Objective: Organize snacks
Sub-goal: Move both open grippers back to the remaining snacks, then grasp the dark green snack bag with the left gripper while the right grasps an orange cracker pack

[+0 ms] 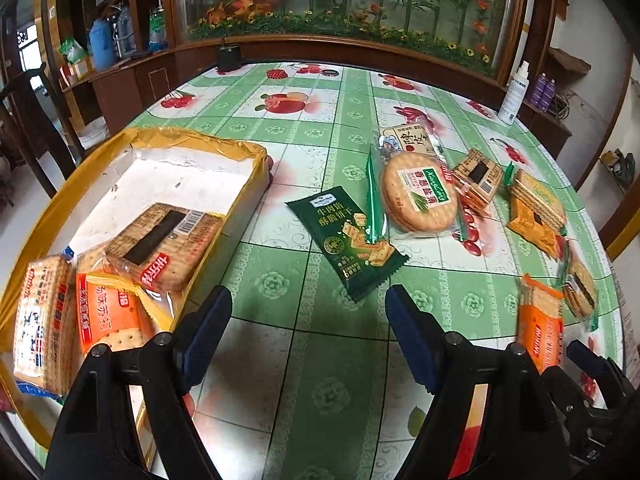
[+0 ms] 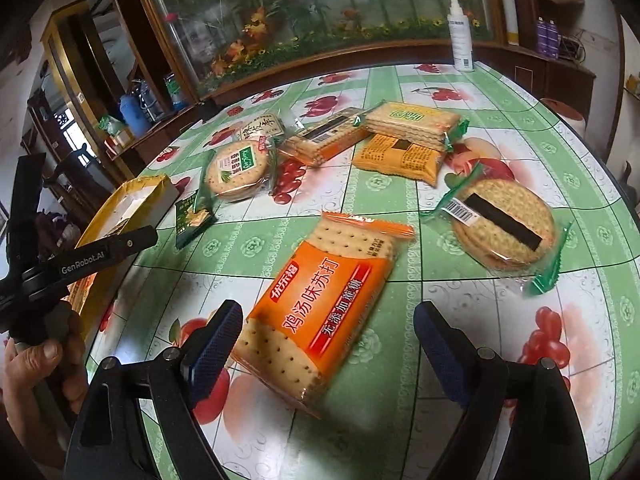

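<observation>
Both grippers were released, nothing held. Left gripper (image 1: 308,312) hovered near the dark green cracker pack (image 1: 348,240), right of the yellow box (image 1: 240,152). Right gripper (image 2: 328,332) straddled the orange soda-cracker pack (image 2: 320,304) lying on the table (image 2: 580,320).

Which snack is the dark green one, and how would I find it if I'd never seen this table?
Start at the yellow-edged box on the left of the fruit-patterned tablecloth. Just to its right, alone on the cloth, lies the dark green packet, flat and slanted, in front of the round cracker pack. It is the only dark, opaque wrapper; its neighbours are clear or orange.
</observation>
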Demonstrator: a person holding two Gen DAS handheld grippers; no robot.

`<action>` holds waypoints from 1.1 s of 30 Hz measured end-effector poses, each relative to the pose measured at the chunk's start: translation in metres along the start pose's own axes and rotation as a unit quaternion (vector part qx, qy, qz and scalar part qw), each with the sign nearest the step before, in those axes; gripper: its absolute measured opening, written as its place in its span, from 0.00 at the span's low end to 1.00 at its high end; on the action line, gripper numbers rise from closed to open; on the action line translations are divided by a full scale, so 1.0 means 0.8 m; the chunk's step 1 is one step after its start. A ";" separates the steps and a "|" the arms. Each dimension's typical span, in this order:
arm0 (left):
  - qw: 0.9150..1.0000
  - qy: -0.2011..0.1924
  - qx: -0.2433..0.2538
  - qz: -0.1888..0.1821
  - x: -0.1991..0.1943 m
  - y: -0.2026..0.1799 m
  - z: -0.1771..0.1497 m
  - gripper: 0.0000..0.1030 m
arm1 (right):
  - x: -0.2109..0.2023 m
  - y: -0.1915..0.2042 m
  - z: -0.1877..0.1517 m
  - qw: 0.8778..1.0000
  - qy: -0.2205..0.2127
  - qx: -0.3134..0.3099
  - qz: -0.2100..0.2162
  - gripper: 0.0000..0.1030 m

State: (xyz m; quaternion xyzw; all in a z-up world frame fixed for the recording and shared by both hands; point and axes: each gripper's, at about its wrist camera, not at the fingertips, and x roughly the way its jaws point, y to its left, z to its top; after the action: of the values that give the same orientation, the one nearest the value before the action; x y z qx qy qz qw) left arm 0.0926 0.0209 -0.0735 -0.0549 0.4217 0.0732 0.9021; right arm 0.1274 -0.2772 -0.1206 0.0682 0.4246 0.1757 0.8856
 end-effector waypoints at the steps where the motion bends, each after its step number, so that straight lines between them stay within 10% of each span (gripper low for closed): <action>1: 1.000 -0.001 0.001 0.002 0.001 0.000 0.000 0.77 | 0.001 0.001 0.000 1.000 0.002 0.000 -0.001 0.86; 23: 0.998 0.023 -0.005 0.057 0.083 -0.032 0.044 0.79 | 0.037 0.029 0.016 0.997 0.032 -0.032 -0.068 0.89; 33: 0.998 0.025 0.043 -0.030 0.087 -0.020 0.050 0.65 | 0.038 0.018 0.024 0.996 0.029 -0.050 -0.065 0.76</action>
State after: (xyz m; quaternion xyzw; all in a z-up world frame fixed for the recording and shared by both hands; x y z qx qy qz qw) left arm 0.1698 0.0173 -0.1004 -0.0301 0.4449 0.0262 0.8947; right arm 0.1563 -0.2521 -0.1266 -0.0091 0.4446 0.1403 0.8847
